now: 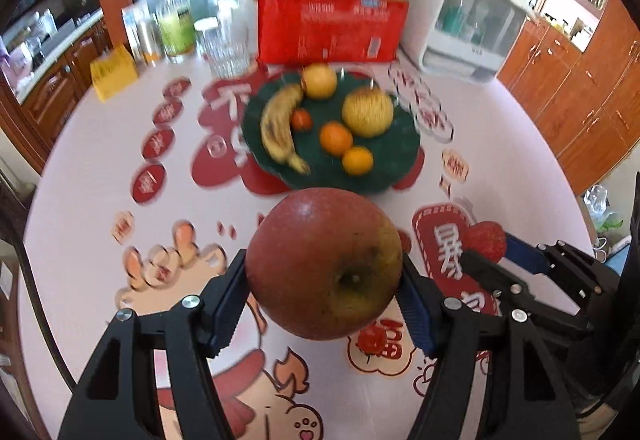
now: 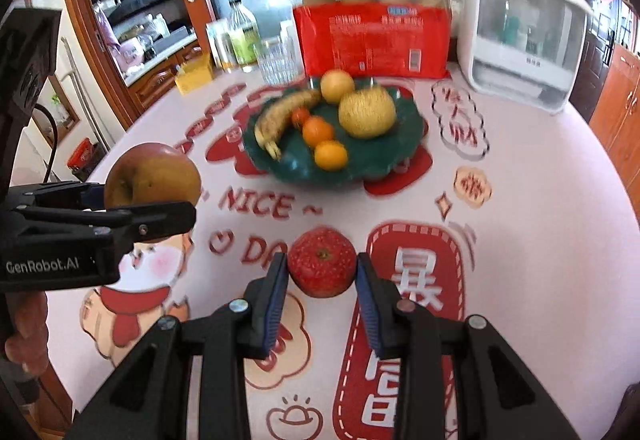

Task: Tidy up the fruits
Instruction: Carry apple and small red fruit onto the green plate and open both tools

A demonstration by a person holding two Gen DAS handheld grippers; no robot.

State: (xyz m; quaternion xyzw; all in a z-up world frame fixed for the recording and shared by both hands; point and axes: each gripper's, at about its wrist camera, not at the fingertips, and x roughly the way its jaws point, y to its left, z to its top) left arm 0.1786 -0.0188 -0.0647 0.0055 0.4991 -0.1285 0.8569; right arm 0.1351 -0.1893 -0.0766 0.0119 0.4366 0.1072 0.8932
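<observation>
Kitchen cabinets ring a round table with a pink cloth printed in red characters, and the green fruit plate sits toward its far middle, at about 12 o'clock from both grippers. Going left to right: the left gripper pinches a large red-and-yellow apple between its blue pads, jaws spread roughly halfway around it, the fruit lifted clear of the cloth. Just to its right, at about 3 o'clock, the right gripper pinches a small red strawberry-like fruit, jaws drawn close on it. Already on the plate lie 1 banana, 2 oranges, a small tomato and 2 yellow round fruits. Both loads seem equally near the plate; its open near rim at 6 o'clock looks the easiest landing spot.
</observation>
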